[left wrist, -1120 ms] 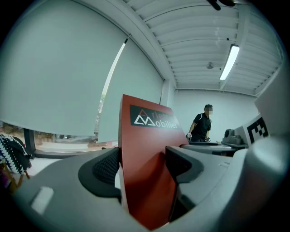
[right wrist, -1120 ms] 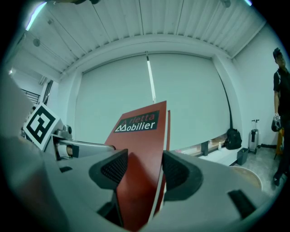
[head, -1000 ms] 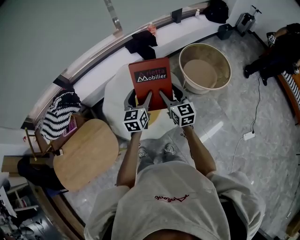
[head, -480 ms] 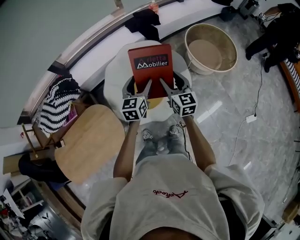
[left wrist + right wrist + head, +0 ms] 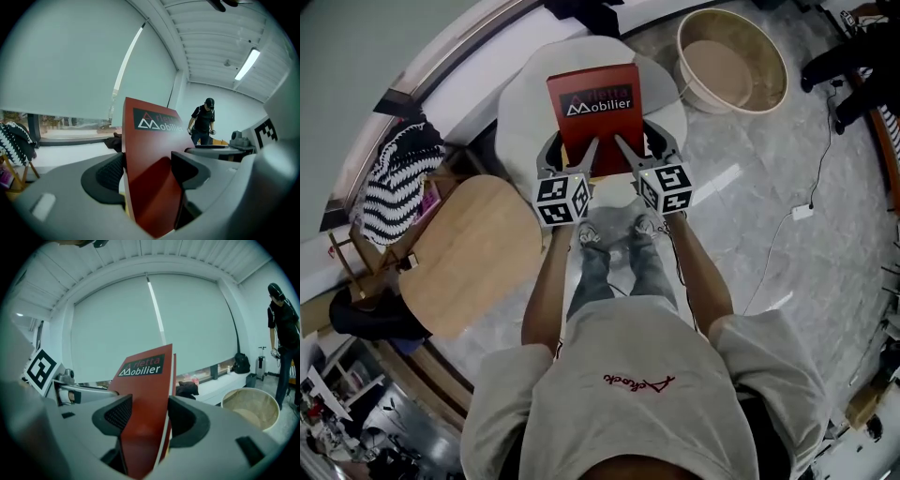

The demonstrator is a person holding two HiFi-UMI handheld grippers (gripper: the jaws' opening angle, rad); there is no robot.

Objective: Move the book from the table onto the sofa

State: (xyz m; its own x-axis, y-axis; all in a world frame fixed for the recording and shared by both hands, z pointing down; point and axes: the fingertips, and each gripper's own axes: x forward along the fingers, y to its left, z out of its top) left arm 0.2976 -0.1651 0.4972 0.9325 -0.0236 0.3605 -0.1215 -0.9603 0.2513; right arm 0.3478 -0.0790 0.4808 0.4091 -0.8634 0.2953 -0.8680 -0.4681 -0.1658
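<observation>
So the red book (image 5: pixel 592 108) was pinched at its near edge by both grippers. The left gripper (image 5: pixel 572 155) had its jaws clamped on the 7 o'clock corner and the right gripper (image 5: pixel 642 150) had its jaws clamped on the 5 o'clock corner. In the head view its long axis ran 6 to 12, cover up, title end at 12. It sat over a white round seat (image 5: pixel 525 112); couldn't tell if they touched. A round wooden counter (image 5: pixel 469 253) lay at 8 o'clock and a tan tub (image 5: pixel 731 61) at 2.
</observation>
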